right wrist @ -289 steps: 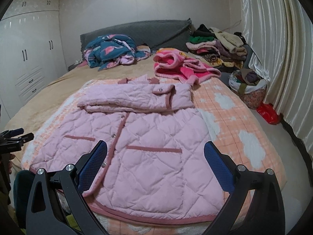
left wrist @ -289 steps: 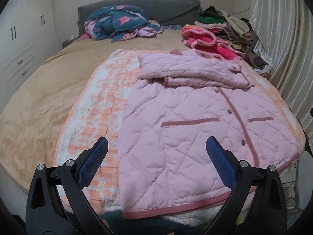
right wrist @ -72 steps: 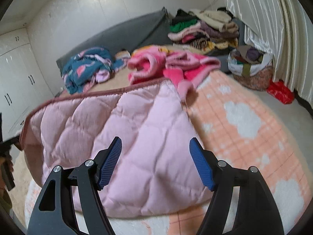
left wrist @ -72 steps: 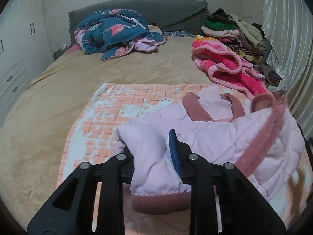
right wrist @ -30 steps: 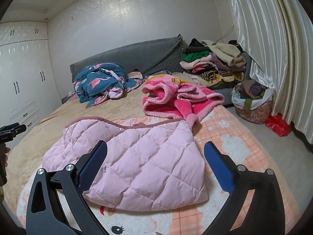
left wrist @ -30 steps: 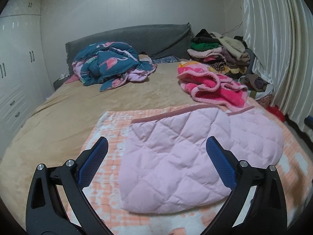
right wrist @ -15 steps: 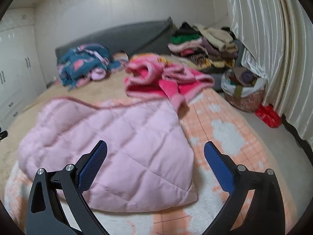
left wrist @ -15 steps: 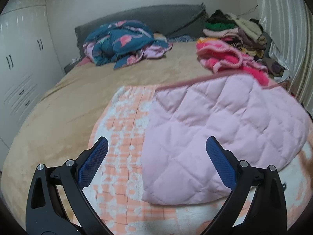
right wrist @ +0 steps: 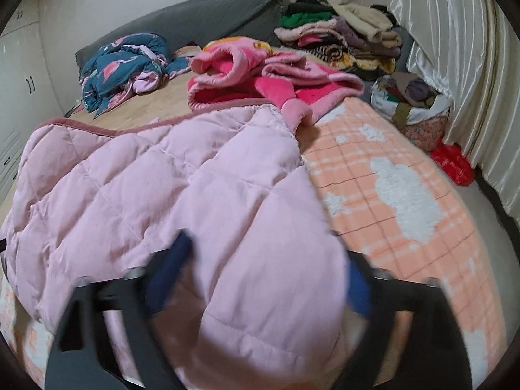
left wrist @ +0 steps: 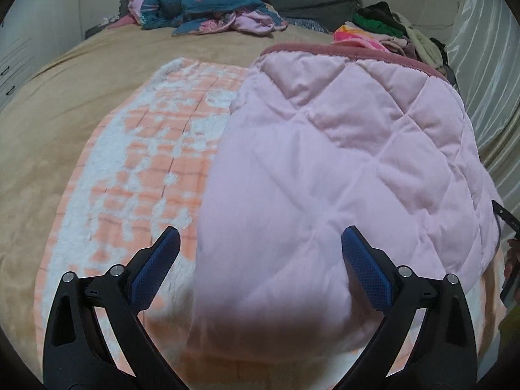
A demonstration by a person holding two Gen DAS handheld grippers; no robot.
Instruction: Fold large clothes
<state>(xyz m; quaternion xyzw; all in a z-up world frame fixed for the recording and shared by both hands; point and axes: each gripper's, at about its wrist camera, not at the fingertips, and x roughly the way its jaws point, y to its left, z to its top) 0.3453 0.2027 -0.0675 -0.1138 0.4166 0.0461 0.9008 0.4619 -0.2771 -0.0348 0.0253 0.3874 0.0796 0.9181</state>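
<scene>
Jacket (left wrist: 341, 169), pink and quilted, lies folded into a thick bundle on the orange-and-white blanket (left wrist: 136, 169) near the bed's front edge, its dark pink trim along the far side. Left gripper (left wrist: 260, 260) hangs over the bundle's near left part with jaws spread wide and nothing between them; the blue pads (left wrist: 364, 269) straddle the fabric. Right gripper (right wrist: 263, 276) is blurred, jaws wide apart on either side of the jacket's near right corner, which bulges between them; whether the pads touch it I cannot tell. Behind lie a pink robe (right wrist: 266, 74), a teal quilt (right wrist: 123, 61) and stacked clothes (right wrist: 341, 39).
</scene>
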